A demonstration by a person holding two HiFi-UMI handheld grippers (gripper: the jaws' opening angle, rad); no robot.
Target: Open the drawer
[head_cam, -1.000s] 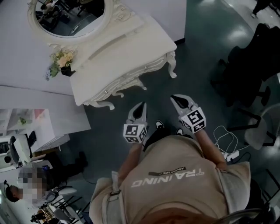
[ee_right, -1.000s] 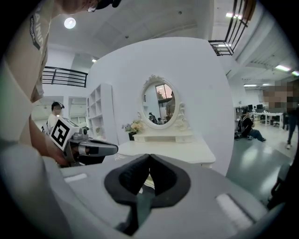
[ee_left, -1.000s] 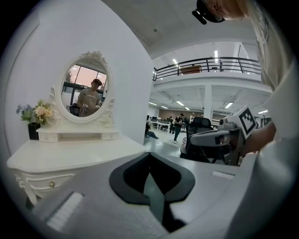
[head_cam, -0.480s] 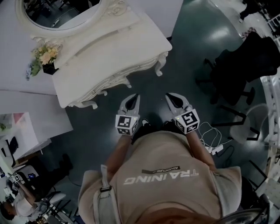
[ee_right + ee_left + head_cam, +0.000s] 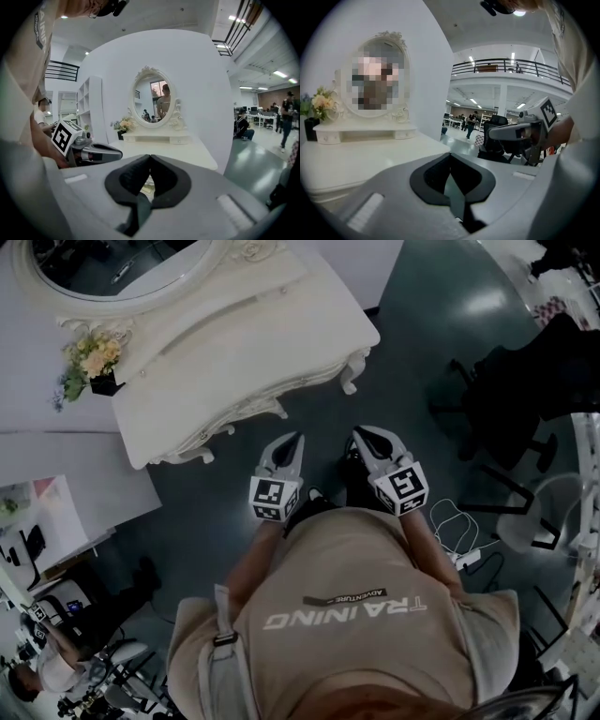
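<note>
A white carved dressing table (image 5: 234,334) with an oval mirror stands ahead of me. Its drawer front (image 5: 246,412) runs along the near edge under the top. My left gripper (image 5: 289,444) hovers a short way in front of that edge, shut and holding nothing. My right gripper (image 5: 364,439) hangs level with it, off the table's right leg, also shut and empty. In the left gripper view the shut jaws (image 5: 450,157) point past the tabletop (image 5: 370,159). The right gripper view has its closed jaws (image 5: 150,160) aimed at the table (image 5: 187,147), with the left gripper (image 5: 96,152) beside them.
A black vase of flowers (image 5: 89,362) sits on the table's left end. A black office chair (image 5: 525,390) stands to the right, and white cables with a power strip (image 5: 464,554) lie on the floor. A white desk (image 5: 66,502) is at the left.
Both grippers have moved forward toward the dressing table's front edge, side by side, and stayed shut.
</note>
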